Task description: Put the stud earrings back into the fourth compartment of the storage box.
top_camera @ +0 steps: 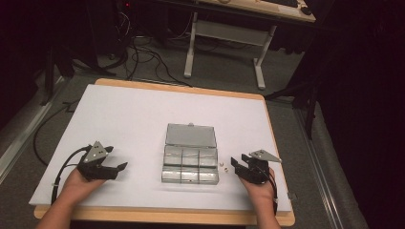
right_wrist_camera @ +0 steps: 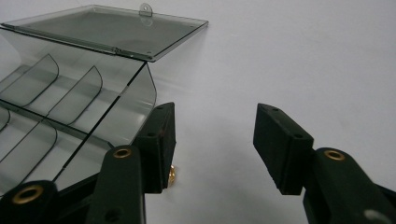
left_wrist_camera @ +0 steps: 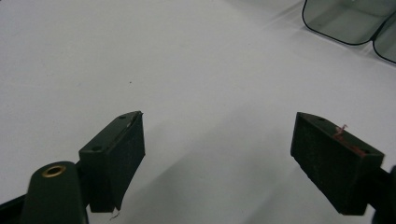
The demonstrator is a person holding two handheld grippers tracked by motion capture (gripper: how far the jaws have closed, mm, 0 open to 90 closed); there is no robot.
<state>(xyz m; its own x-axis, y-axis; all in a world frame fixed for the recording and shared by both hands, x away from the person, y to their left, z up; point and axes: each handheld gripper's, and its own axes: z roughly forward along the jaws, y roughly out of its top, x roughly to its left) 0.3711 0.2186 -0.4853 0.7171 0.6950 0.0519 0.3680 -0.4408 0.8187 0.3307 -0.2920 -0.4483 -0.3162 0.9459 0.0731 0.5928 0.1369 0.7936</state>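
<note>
A clear plastic compartment box (top_camera: 190, 164) lies open in the middle of the white tabletop (top_camera: 133, 119), its lid (top_camera: 190, 135) folded flat behind it. Curved dividers split it into six empty compartments. Two small brass-coloured pieces (top_camera: 223, 166) lie just beside its right edge.

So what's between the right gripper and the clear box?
In the high view, small pale pieces lie on the white table between the right gripper and clear box.

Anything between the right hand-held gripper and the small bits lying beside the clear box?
Nothing visible. The right hand-held gripper sits just right of the small pale pieces, bare white tabletop between them. Its jaws stand apart, empty; a small brass-coloured piece peeks beside one jaw. The clear plastic compartment box, lid open, lies beyond them.
</note>
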